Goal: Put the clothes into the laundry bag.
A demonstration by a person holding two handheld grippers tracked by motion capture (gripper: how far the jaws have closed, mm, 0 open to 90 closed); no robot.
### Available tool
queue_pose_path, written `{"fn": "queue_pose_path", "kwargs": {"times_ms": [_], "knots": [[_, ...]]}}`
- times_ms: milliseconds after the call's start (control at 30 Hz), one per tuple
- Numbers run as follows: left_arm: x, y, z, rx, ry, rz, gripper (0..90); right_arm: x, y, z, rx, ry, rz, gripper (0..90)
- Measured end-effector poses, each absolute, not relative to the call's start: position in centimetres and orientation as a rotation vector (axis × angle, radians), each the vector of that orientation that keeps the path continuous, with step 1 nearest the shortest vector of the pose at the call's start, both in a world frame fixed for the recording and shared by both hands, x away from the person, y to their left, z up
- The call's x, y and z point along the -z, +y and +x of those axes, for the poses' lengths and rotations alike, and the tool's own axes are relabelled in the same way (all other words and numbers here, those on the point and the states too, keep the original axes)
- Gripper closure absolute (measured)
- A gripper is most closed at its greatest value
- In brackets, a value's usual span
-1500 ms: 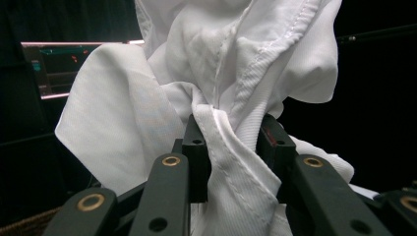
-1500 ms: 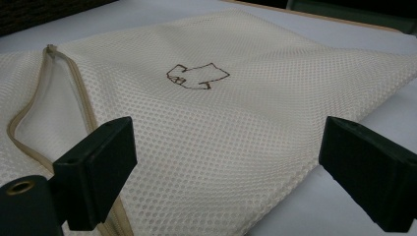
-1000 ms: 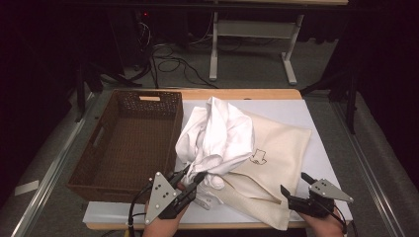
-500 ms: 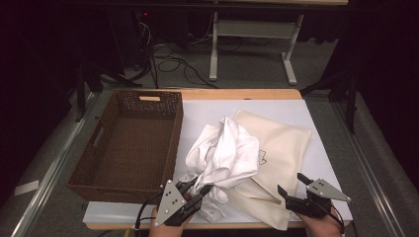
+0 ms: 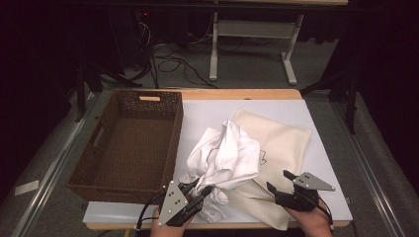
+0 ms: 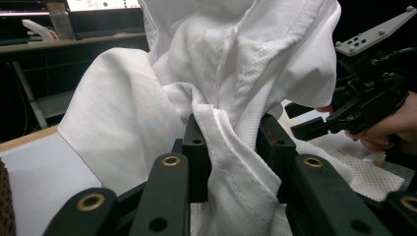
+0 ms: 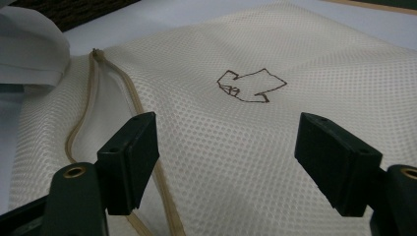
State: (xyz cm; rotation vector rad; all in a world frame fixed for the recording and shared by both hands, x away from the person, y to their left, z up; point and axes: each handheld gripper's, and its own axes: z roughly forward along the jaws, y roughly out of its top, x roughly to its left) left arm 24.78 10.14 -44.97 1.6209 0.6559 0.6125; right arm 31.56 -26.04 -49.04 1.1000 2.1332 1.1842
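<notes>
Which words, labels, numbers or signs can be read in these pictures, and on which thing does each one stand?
No readable words or numbers.
Mesh laundry bag: a small brown outline mark, a drawing, not letters.
White shirt, held in the left gripper: no print visible.
Wicker basket: a pale tag at the far rim, too small to read.

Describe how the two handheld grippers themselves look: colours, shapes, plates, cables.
Both are black. The left gripper carries a grey three-cornered plate dotted with small dark marks, and a black cable trails from it. The right gripper has the same kind of plate. In the gripper views, each jaw ends in a blocky black pad on an arm with brass-coloured rivets. The person's hands are bare; no sleeves are visible.
</notes>
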Motion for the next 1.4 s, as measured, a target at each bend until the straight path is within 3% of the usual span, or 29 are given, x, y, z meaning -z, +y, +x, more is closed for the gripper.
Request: {"fn": "queue_pose_path", "kwargs": {"times_ms": [133,500,567,600,667,700,767,833,1400], "knots": [[44.9,10.6,24.5,-0.625,0.672,1.608,70.1,48.8,-25.2,32.2,-1.183,2.159,1.085,23.8],[45.1,10.9,24.0,-0.643,0.693,1.613,70.0,49.9,-22.7,32.7,-1.111,2.314,0.957,36.6],[45.1,10.9,23.9,-0.645,0.696,1.611,70.0,50.0,-22.2,32.7,-1.093,2.333,0.933,43.3],[45.1,10.9,23.7,-0.649,0.695,1.612,70.0,50.1,-22.0,32.8,-1.068,2.344,0.924,51.9],[45.0,11.0,23.6,-0.652,0.694,1.612,70.0,50.1,-22.0,32.9,-1.059,2.349,0.924,55.9],[45.0,11.0,23.6,-0.653,0.692,1.612,70.1,50.2,-22.2,33.2,-1.062,2.357,0.935,67.2],[45.0,11.1,23.5,-0.655,0.694,1.611,70.0,50.2,-22.3,33.3,-1.058,2.363,0.942,72.0],[45.2,11.0,23.5,-0.651,0.697,1.624,70.1,50.2,-22.4,33.7,-1.05,2.364,0.955,87.0],[46.3,9.1,23.4,-0.615,0.653,1.736,70.0,47.3,-22.7,35.7,-1.225,2.173,1.018,89.0]]}}
